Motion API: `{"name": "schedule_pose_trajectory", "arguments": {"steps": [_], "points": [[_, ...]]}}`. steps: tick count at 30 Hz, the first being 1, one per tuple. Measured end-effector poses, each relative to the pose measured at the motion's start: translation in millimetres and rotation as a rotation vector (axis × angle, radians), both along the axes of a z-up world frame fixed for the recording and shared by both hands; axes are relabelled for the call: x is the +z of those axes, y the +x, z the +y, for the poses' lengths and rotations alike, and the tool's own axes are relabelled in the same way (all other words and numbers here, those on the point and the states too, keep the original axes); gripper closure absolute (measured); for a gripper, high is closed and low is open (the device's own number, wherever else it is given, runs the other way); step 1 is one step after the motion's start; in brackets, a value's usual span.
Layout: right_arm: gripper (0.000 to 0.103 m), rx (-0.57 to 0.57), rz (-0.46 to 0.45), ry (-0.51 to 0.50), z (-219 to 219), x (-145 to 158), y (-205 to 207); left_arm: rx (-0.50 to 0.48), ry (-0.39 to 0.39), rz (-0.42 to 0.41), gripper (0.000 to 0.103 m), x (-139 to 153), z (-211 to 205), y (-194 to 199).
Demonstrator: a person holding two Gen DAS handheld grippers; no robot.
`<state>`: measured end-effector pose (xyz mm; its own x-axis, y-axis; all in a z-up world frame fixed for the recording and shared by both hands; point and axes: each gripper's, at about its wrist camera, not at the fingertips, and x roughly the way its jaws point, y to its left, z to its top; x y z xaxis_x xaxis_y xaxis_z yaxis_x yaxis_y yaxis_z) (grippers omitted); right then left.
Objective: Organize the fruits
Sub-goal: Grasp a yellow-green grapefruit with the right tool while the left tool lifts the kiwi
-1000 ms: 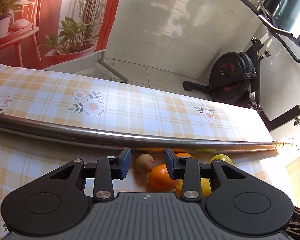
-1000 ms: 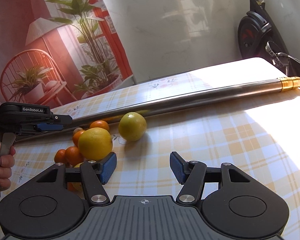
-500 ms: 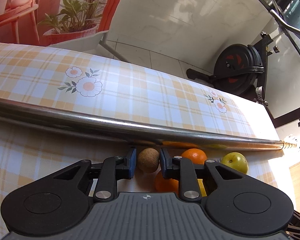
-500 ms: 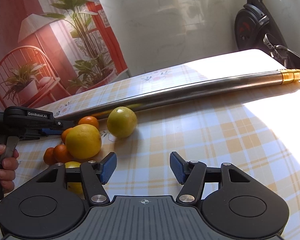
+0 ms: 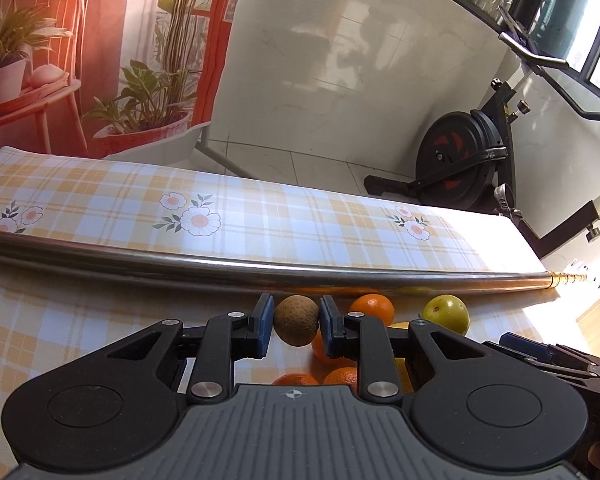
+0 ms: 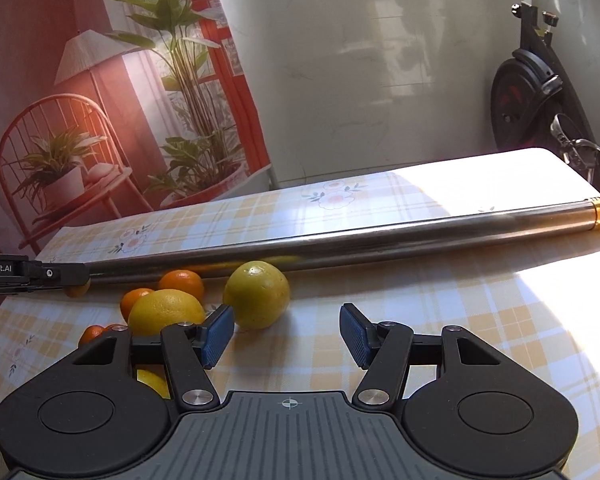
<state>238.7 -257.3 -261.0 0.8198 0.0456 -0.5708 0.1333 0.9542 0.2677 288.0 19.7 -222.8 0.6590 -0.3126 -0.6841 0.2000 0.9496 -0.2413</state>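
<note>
Early stage: left gripper (image 5: 296,322) clamps brown fruit (image 5: 296,320); right gripper (image 6: 286,334) spread wide, empty; citrus pile (image 6: 166,312) unsorted beside steel pole (image 6: 340,240).

A long steel pole (image 5: 228,266) lay across the plaid tablecloth (image 5: 100,208), and an exercise bike (image 5: 464,160) sat by the white wall (image 5: 360,60).

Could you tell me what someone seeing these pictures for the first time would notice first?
Probably the long metal pole lying across the checked tablecloth, with a cluster of citrus fruit just in front of it. Next, the left gripper shut on a small brown round fruit right beside that pole. The right gripper is open, with a large yellow-green fruit just ahead of its left finger.
</note>
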Motion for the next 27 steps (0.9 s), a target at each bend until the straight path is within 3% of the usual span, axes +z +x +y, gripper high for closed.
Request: {"name": "schedule_pose_trajectory", "arguments": {"steps": [5,14,17,27], "points": [[0.047,0.025,-0.025,0.003,8.1,0.5,24.1,0.008,0.032,-0.053,0.077,8.6,1.0,-20.5],[0.051,0.015,0.041,0.057,14.6,-12.7,53.3,0.002,0.043,-0.093,0.077,16.3,3.5,-45.8],[0.06,-0.003,0.054,0.094,12.2,-17.4,53.1,-0.004,0.041,-0.098,0.077,15.8,1.9,-51.0],[0.06,-0.036,0.024,0.148,6.5,-13.5,24.5,-0.027,0.047,-0.112,0.077,17.7,2.8,-72.3]]}}
